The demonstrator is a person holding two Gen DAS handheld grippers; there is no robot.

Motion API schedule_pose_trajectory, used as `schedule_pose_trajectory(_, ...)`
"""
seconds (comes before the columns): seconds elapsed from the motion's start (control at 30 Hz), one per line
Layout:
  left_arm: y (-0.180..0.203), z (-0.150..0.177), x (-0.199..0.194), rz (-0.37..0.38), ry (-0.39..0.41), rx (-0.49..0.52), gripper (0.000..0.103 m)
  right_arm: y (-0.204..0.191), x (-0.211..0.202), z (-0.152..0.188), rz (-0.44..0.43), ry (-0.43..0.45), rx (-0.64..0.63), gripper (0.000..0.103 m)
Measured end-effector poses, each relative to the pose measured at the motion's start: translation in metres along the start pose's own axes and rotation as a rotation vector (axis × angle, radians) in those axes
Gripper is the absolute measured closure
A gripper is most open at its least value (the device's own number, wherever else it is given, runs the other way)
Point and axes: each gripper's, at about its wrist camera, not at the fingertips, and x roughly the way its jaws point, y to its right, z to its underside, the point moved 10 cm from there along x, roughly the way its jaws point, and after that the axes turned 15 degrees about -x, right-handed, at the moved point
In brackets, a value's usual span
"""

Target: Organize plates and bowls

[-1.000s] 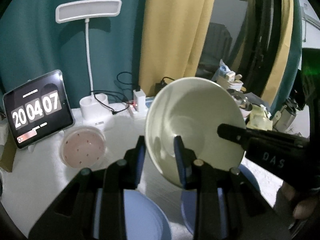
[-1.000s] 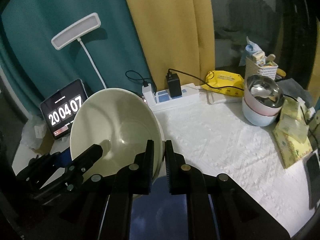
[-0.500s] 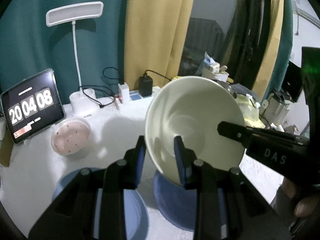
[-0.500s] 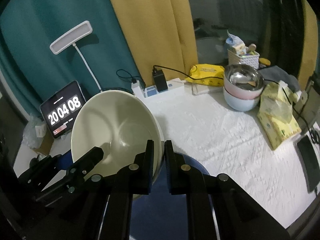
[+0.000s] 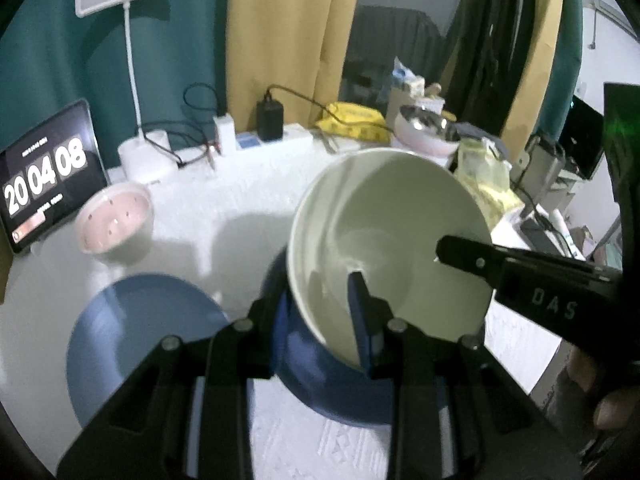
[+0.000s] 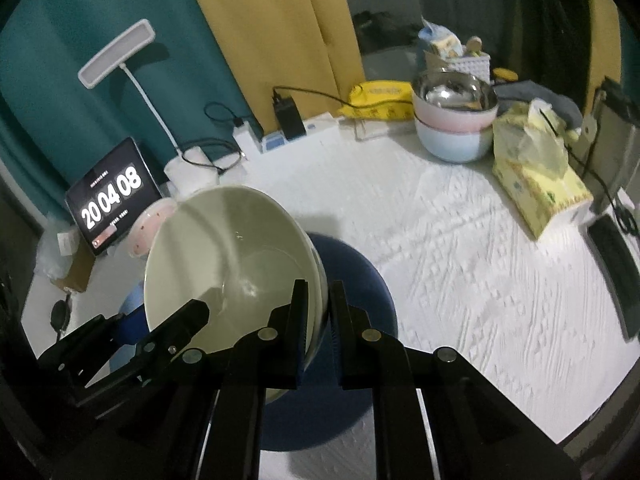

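While both claws, left claw (image 5: 320, 312) and right claw (image 6: 318, 320), clamp the cream ceramic bowl (image 5: 384, 248), lower level onto dark blue plate (image 6: 360, 280), then release.

Dim, cool indoor light from above – soft shadows pool on the white textured tablecloth (image 5: 224, 232). Motion blur softens both views, fisheye bending curves the edges, black vignette rings each frame.

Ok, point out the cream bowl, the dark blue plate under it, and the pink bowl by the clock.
cream bowl (image 5: 384, 236): left wrist view, inner wall.
dark blue plate (image 6: 360, 280): right wrist view, bare rim right of the bowl.
pink bowl (image 5: 114, 224): left wrist view, inside bottom.
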Motion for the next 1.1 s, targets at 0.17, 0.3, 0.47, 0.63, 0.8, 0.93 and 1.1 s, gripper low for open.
schedule_pose_trajectory(0.17, -0.001, 0.012, 0.008, -0.01, -0.03, 0.001, 0.074, 0.003, 0.009, 0.014, -0.006, -0.033, 0.007, 0.092)
schedule_pose_trajectory(0.3, -0.003, 0.019, 0.012, -0.027, -0.046, 0.016, 0.074, 0.004, 0.014, 0.02, -0.013, -0.051, 0.013, 0.092)
schedule_pose_trajectory(0.47, -0.005, 0.025, 0.021, -0.046, -0.074, 0.028, 0.074, 0.006, 0.023, 0.028, -0.023, -0.089, 0.035, 0.091)
schedule_pose_trajectory(0.63, -0.006, 0.032, 0.028, -0.062, -0.093, 0.041, 0.074, 0.008, 0.029, 0.031, -0.011, -0.105, 0.032, 0.091)
schedule_pose_trajectory(0.8, -0.005, 0.032, 0.029, -0.062, -0.103, 0.039, 0.072, 0.009, 0.031, 0.028, 0.004, -0.119, 0.008, 0.091)
schedule_pose_trajectory(0.93, -0.006, 0.03, 0.028, -0.067, -0.1, 0.044, 0.072, 0.01, 0.034, 0.027, 0.032, -0.131, -0.032, 0.09)
schedule_pose_trajectory(1.1, -0.008, 0.027, 0.022, -0.066, -0.089, 0.044, 0.072, 0.009, 0.036, 0.025, 0.043, -0.13, -0.072, 0.087)
